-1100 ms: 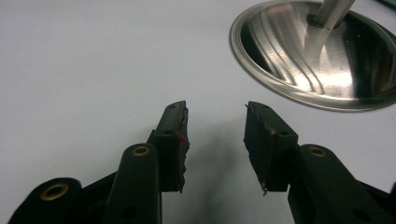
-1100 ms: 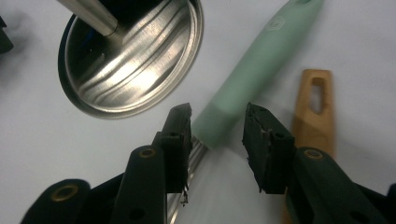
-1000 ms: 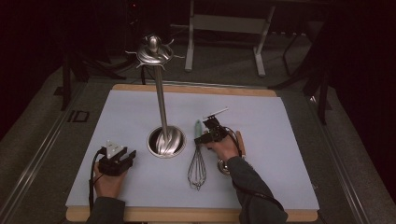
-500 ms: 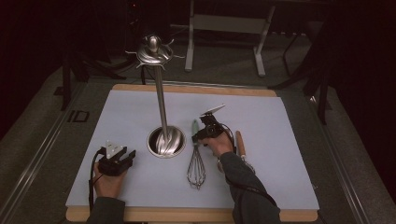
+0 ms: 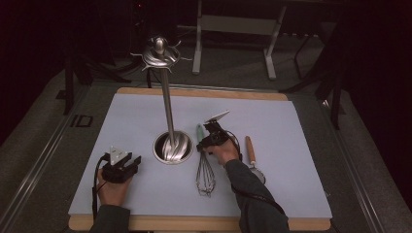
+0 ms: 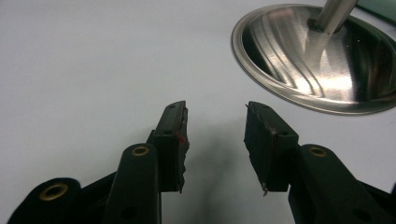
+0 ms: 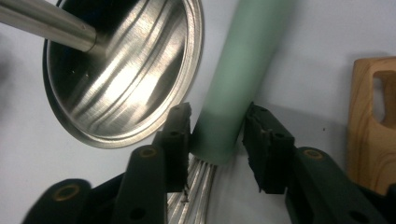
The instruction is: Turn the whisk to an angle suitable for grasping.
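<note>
A wire whisk [image 5: 205, 174] with a pale green handle [image 7: 247, 65] lies on the light mat, just right of a steel stand's round base [image 5: 173, 147]. My right gripper [image 5: 204, 144] points down over the handle's lower end. In the right gripper view its jaws [image 7: 217, 116] straddle that handle and have just been closing. The left pad is at the handle's edge, and a thin gap remains at the right pad. My left gripper [image 5: 135, 162] rests on the mat left of the base, open and empty [image 6: 215, 112].
The stand's tall pole [image 5: 167, 107] rises from the base to a hooked top [image 5: 159, 53]. A wooden-handled strainer [image 5: 250, 149] lies right of my right hand, and its handle [image 7: 371, 121] is close to the right jaw. The mat covers a wooden board [image 5: 204, 92].
My right gripper has shifted slightly left onto the whisk's handle, uncovering the wooden handle beside it, and its jaws have narrowed. The left hand has stayed put.
</note>
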`<state>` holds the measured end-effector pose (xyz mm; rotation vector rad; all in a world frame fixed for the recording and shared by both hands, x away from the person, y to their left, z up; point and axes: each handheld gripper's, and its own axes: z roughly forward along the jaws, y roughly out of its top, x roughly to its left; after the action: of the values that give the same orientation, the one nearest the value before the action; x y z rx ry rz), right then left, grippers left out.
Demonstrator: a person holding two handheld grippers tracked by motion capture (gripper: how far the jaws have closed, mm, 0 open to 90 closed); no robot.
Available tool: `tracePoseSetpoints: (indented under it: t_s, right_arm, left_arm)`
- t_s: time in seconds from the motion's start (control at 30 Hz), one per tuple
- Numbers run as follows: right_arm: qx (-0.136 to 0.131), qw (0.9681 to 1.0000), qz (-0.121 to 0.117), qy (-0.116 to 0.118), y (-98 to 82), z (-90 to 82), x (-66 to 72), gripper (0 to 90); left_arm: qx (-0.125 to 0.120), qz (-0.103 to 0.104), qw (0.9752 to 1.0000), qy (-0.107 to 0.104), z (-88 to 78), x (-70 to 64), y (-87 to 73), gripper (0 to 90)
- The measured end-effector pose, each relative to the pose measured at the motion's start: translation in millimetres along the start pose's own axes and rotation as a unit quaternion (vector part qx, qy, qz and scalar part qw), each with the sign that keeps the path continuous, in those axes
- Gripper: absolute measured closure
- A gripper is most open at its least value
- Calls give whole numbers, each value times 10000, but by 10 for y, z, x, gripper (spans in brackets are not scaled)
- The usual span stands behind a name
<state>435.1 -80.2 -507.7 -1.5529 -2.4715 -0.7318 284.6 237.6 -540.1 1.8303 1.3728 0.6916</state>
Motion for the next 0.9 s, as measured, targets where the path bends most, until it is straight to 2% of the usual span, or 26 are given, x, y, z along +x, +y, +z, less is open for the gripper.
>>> tracePoseSetpoints:
  t_s: [0.07, 0.2, 0.4, 0.6, 0.7, 0.9]
  right_arm:
    - [-31, 9998, 119, 147, -11, 8, 2, 691]
    - [-95, 9999, 10, 67, -29, -23, 42, 692]
    - [-334, 9988, 110, 333, -60, -165, -12, 693]
    - [-644, 9959, -69, 636, -127, -381, -28, 693]
    - [-731, 9937, -269, 807, -156, -468, -30, 693]
    - [-959, 9894, -519, 960, -205, -635, -27, 693]
  left_arm:
    - [-9, 1, 10000, -4, -2, 1, -1, 594]
    - [-14, 1, 10000, -8, -3, 1, -1, 594]
    - [-14, 4, 10000, 0, -3, 0, -1, 594]
    - [-27, 6, 10000, 9, -5, -2, -3, 594]
    - [-33, 10, 10000, 10, -8, 1, -3, 594]
    - [-43, 6, 10000, 11, -9, 0, -4, 594]
